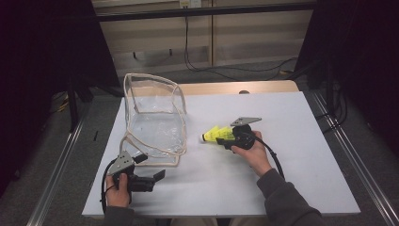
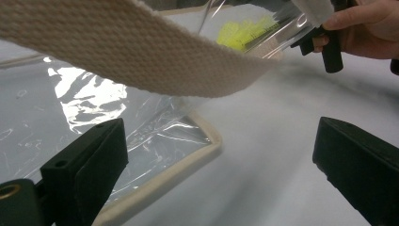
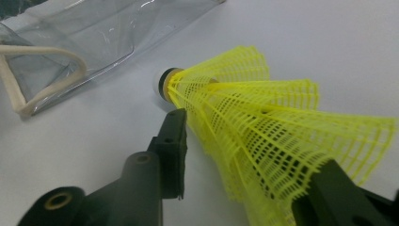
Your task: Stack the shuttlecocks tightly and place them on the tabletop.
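Note:
A yellow mesh shuttlecock point(image 1: 216, 134) with a white cork tip lies on the white table top point(image 1: 282, 179), tip toward the bag. My right gripper point(image 1: 225, 136) is open around its skirt point(image 3: 263, 122); the near jaw stands a little apart from the mesh and the far jaw is partly covered by it. A clear plastic bag point(image 1: 153, 117) with cream webbing trim stands open at the left. My left gripper point(image 1: 151, 167) is open at the bag's front corner point(image 2: 94, 108), one jaw over the plastic, with the cream strap point(image 2: 122, 52) crossing above. Nothing is between its jaws.
The white board covers a wooden table; its edges fall off to a grey floor with metal rails on both sides. Cables trail from both grippers. Bare board lies to the right and in front of the right hand.

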The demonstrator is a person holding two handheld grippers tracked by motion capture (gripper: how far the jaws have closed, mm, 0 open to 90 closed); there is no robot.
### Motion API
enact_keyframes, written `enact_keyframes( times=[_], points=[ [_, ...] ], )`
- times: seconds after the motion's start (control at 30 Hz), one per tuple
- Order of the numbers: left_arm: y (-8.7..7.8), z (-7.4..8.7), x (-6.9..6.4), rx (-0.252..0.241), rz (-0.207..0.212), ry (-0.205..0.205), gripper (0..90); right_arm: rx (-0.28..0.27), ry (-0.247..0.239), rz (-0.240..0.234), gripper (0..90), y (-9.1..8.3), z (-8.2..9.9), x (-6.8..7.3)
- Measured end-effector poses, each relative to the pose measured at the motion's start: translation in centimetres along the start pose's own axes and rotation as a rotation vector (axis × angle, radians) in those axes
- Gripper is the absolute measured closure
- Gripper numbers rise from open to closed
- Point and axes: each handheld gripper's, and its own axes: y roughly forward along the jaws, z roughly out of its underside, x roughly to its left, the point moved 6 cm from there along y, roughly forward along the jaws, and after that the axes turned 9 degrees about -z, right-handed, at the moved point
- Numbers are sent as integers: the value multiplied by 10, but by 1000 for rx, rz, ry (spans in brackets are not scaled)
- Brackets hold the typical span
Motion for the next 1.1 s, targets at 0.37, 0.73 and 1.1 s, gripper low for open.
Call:
enact_keyframes(
  times=[0.37,0.73,1.1],
  points=[
    [0,0,1,-1,0,0,37,8,-39,61,730,9,0,-2],
    [0,0,1,-2,0,0,37,26,-69,29,799,7,-1,-2],
    [0,0,1,-6,-2,-1,33,39,-90,-4,800,-2,-2,1]
  ],
)
